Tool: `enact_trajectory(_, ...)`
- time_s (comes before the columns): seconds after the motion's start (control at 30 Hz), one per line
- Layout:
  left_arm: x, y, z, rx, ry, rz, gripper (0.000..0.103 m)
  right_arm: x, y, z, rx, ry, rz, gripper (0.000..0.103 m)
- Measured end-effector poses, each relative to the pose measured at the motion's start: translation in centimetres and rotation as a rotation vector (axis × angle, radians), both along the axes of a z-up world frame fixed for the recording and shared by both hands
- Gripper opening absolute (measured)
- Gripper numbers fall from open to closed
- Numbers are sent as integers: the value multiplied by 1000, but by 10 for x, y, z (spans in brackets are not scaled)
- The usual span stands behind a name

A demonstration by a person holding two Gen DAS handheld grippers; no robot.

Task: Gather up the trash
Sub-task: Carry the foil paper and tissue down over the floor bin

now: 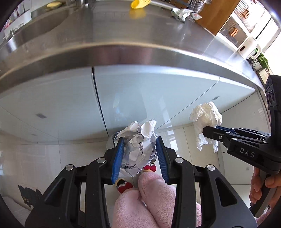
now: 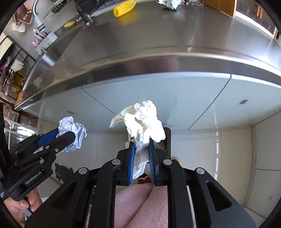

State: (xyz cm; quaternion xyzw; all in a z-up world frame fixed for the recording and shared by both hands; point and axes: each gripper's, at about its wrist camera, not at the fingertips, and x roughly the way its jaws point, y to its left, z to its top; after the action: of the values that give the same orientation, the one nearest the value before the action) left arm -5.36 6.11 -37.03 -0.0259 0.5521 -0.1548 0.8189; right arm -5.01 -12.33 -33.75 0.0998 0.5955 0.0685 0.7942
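My left gripper (image 1: 139, 140) is shut on a crumpled ball of printed paper (image 1: 138, 145) and holds it in the air in front of the pale cabinet doors, below the counter edge. My right gripper (image 2: 141, 145) is shut on a crumpled white tissue (image 2: 145, 122), also in the air. Each shows in the other's view: the tissue (image 1: 205, 119) in the right gripper (image 1: 210, 133) at the right, the paper ball (image 2: 72, 131) in the left gripper (image 2: 66, 136) at the left. A small dark bin shows just behind each held piece, mostly hidden.
The steel counter (image 1: 123, 35) runs above, with a sink (image 1: 40, 24) at the left, a yellow mesh sleeve (image 2: 124, 7) and a foil wrapper (image 1: 182, 13) at the back. Pale cabinet doors (image 1: 61, 98) are ahead. Pink-clad legs (image 1: 149, 198) and slippers are below over a tiled floor.
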Motion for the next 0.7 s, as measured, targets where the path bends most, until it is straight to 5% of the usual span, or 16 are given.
enact_trajectory(0.37,25,-9,-127,-5,115,10,35,23,-1,-139,37,122,-26,16)
enact_trajectory(0.7,43,-26,-211,32,222,-29,35,58,-9,-222,86,262,-42,16)
